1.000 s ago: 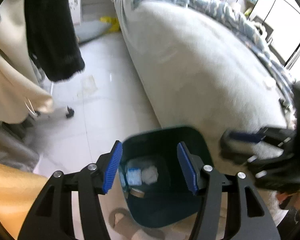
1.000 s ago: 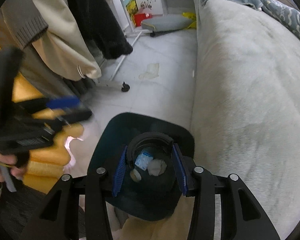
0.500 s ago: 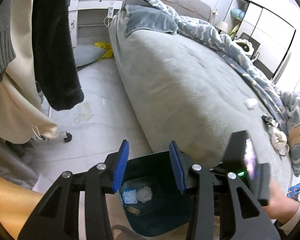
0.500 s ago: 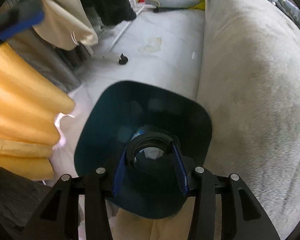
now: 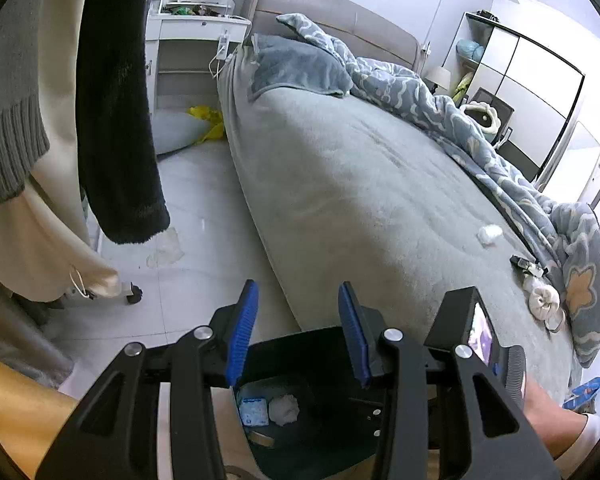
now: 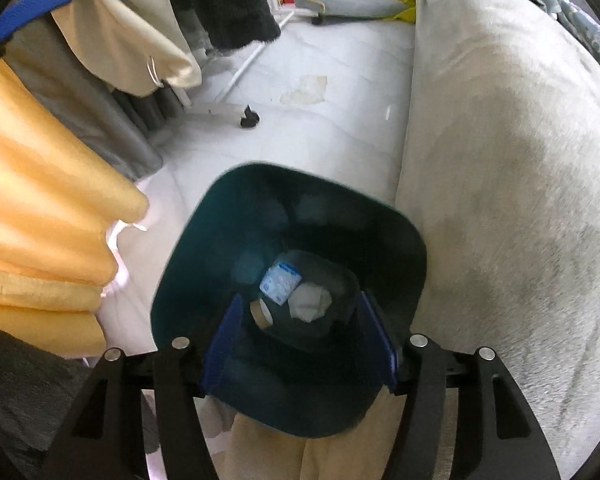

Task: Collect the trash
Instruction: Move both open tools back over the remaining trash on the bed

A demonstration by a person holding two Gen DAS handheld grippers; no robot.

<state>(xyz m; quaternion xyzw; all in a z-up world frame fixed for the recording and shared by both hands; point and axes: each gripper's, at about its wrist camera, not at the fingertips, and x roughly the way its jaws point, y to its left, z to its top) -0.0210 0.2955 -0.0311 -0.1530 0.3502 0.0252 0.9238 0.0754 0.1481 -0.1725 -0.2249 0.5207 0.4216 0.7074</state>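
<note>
A dark teal bin stands on the floor against the bed. In it lie a blue-white packet, a white tissue wad and a brown roll end. My right gripper points down into the bin's mouth. Its jaws are opening and the pads touch nothing. A dark round shape sits blurred below them, around the trash. My left gripper hovers open and empty above the bin's near rim. On the bed lies a white tissue ball.
The grey bed fills the right, with a rumpled blue quilt, a small black item and rolled socks. Hanging clothes and a rack's caster crowd the left. A person's hand is at the lower right.
My left gripper rose and tilted up, bringing more of the bed into view, and its jaws narrowed. My right gripper sank over the bin and its jaws spread off the black ring they held.
</note>
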